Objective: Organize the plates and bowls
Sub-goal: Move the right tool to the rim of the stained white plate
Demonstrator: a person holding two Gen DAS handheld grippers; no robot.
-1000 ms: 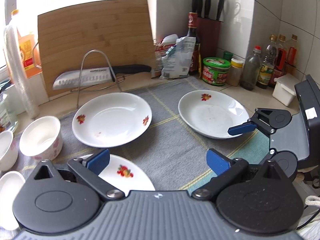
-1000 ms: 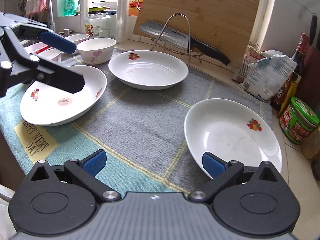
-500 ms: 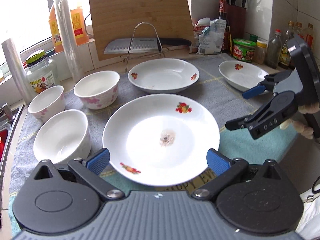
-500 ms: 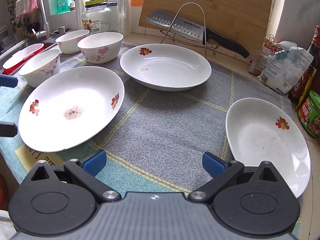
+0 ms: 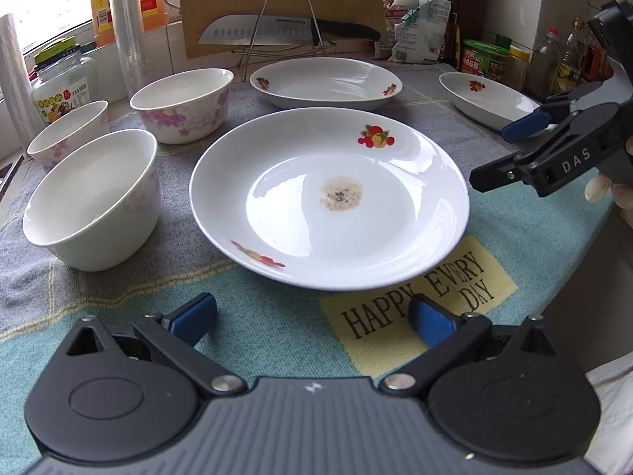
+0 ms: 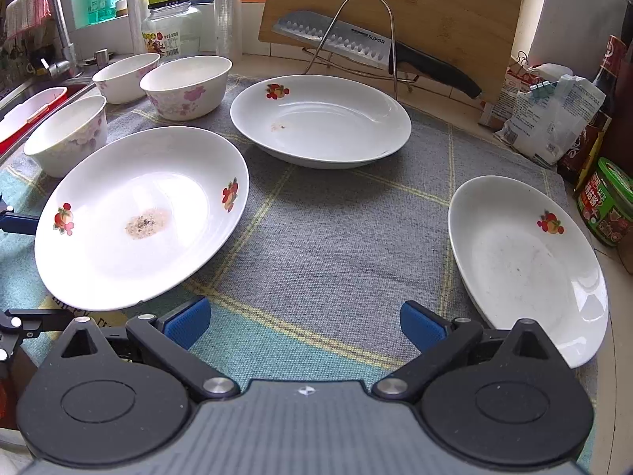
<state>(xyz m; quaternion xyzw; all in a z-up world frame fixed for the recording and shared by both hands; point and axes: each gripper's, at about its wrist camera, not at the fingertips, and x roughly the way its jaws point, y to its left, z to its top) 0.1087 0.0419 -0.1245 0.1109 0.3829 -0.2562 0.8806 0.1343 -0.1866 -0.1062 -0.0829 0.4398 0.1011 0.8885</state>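
Three white plates with fruit prints lie on the cloth: a near stained plate point(image 5: 328, 198) point(image 6: 138, 217), a far plate point(image 5: 326, 83) point(image 6: 320, 118) and a right plate point(image 5: 486, 97) point(image 6: 526, 261). Three white bowls stand at the left: a near bowl point(image 5: 93, 198) point(image 6: 67, 134), a floral bowl point(image 5: 184, 105) point(image 6: 186, 85) and a far bowl point(image 5: 67, 132) point(image 6: 124, 77). My left gripper point(image 5: 312, 318) is open and empty just short of the stained plate's near rim. My right gripper point(image 6: 302, 324) point(image 5: 514, 150) is open and empty between the stained plate and the right plate.
A cutting board point(image 6: 395, 4) and a knife point(image 6: 356, 43) on a wire rack stand at the back. Bottles, a green tin point(image 6: 605, 202) and bags point(image 6: 550, 118) line the right side. A jar point(image 5: 63, 87) and a sink point(image 6: 35, 103) are at the left.
My left gripper has swung left and pulled back, so the stained plate and bowls now lie ahead of it. My right gripper has drawn back a little. Both stayed open.
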